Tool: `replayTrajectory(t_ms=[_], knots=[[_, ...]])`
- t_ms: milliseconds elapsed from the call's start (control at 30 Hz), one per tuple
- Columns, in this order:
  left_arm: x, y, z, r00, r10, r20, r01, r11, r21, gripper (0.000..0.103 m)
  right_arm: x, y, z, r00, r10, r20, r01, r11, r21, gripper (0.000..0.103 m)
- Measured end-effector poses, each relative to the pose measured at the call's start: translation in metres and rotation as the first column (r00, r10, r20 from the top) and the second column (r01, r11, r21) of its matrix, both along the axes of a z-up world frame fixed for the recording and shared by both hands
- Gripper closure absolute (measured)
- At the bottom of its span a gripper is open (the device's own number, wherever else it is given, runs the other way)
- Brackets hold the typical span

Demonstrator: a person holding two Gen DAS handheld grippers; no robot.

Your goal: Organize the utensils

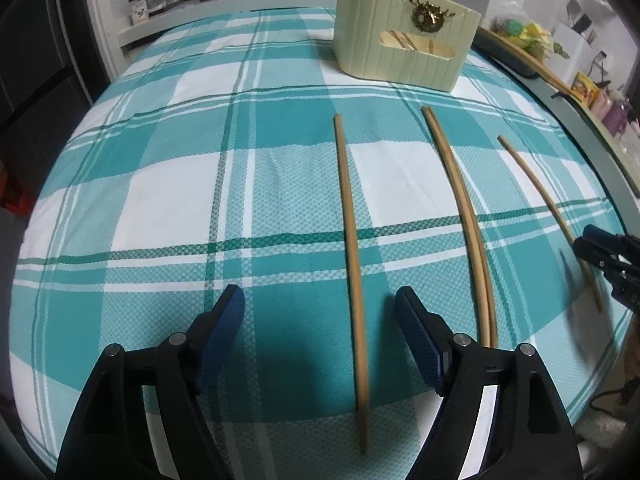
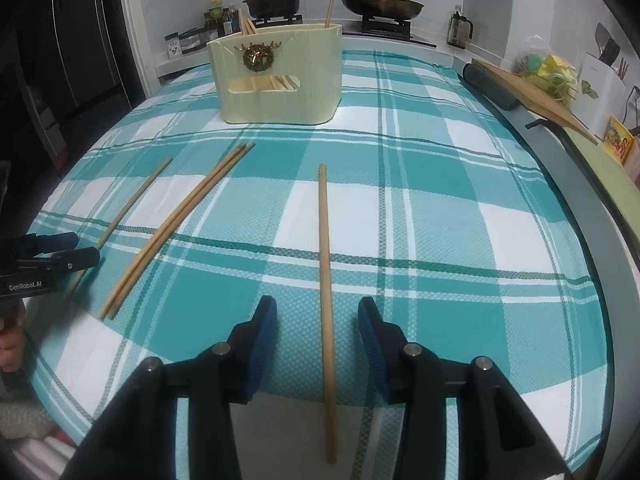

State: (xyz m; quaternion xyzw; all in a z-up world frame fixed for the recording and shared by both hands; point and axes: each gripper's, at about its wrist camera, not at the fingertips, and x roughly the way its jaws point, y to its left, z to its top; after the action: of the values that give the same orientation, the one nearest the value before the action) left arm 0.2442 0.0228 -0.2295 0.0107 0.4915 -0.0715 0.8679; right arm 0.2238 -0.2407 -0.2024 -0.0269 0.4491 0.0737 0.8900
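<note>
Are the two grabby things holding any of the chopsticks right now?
No. The left hand-held gripper and right hand-held gripper are open, each straddling a chopstick lying on the cloth, pads not touching.

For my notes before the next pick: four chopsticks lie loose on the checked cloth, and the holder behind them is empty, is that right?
Not quite: the holder is not empty. The right wrist view shows chopsticks standing in it, tips above its rim and shafts visible through its front window. The four loose chopsticks on the checked cloth are right.

Checked tablecloth (image 2: pixel 440 200) — chopsticks (image 2: pixel 325 264), seemingly four, and holder (image 2: pixel 280 80).
</note>
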Motion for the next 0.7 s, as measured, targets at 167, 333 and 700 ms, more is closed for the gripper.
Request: replayTrajectory(t_ms=[167, 333, 700], knots=[[0.0, -0.004, -0.006, 1.0, -0.021, 0.002, 0.021, 0.998, 0.062, 0.004, 0.008, 0.005, -0.016, 0.998, 0.01, -0.058, -0.012, 1.0, -0.025, 0.06], [-0.001, 0.0, -0.009, 1.0, -0.003, 0.011, 0.003, 0.998, 0.056, 0.0, 0.009, 0.007, -0.017, 0.998, 0.012, -0.063, -0.015, 0.999, -0.046, 0.059], [0.001, 0.001, -0.008, 1.0, -0.028, -0.011, 0.028, 0.998, 0.05, 0.0, 0.01, 0.005, -0.017, 0.997, 0.024, -0.073, -0.028, 0.999, -0.042, 0.057]])
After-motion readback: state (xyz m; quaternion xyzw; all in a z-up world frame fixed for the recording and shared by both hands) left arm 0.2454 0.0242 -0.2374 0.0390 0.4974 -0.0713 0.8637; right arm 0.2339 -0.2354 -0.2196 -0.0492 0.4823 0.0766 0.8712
